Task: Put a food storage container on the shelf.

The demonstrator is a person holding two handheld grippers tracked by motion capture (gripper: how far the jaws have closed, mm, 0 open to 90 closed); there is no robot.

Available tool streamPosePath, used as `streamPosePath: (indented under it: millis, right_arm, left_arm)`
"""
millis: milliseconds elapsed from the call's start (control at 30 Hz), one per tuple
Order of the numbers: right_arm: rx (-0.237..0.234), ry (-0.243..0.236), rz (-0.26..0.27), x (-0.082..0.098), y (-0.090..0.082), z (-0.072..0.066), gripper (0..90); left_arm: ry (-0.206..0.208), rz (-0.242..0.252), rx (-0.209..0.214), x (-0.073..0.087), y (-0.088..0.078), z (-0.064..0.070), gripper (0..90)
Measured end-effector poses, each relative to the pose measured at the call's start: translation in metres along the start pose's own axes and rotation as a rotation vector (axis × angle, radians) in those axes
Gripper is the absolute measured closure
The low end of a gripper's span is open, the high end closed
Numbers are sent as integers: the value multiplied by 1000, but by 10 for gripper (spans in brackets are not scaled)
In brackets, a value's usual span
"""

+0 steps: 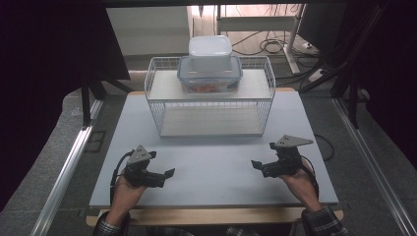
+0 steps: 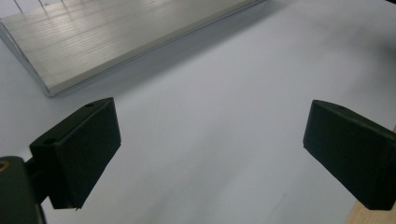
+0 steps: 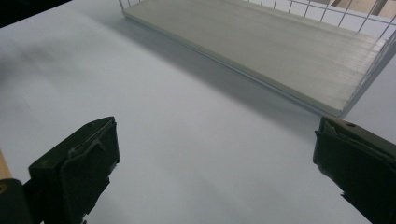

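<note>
Table: a big pale board (image 1: 211, 167) with a wooden edge at the near side.
Rack: a white wire rack (image 1: 210, 96) stands at the far middle of the table, well away from both hands. It has a top shelf and a bottom shelf.
Big box: a see-through box with a blue-edged lid (image 1: 210, 74) sits on the top shelf. Something orange is inside it.
Small box: a white box (image 1: 210, 49) sits right on top of the big box.
Left gripper (image 1: 164, 176): held low near the front left of the table. Its jaws are wide apart with nothing between them, just bare table.
Right gripper (image 1: 257, 165): held low near the front right. Its jaws are wide apart too, holding nothing.
Bottom shelf: its pale board (image 3: 261, 42) lies ahead of the right gripper's jaws, not touching them.
</note>
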State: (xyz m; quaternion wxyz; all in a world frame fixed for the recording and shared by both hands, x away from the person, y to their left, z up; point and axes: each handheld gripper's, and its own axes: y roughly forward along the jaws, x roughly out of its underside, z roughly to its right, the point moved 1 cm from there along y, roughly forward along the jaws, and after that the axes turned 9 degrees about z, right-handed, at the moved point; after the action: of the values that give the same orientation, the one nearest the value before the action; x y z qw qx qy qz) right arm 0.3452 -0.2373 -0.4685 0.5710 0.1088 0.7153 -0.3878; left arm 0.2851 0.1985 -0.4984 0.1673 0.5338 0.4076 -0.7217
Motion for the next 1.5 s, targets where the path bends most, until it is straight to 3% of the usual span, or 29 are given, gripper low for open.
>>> streamPosePath:
  millis: [433,933,1500]
  right_arm:
    - [28,1,-14,14,-5,6,3]
    - [37,11,-43,26,-9,9,4]
    - [58,35,-91,41,-11,18,4]
  left_arm:
    - [15,-26,-26,12,0,-2,34]
    - [-22,-38,-47,29,-10,-11,32]
    - [-9,-101,-70,42,-6,-17,31]
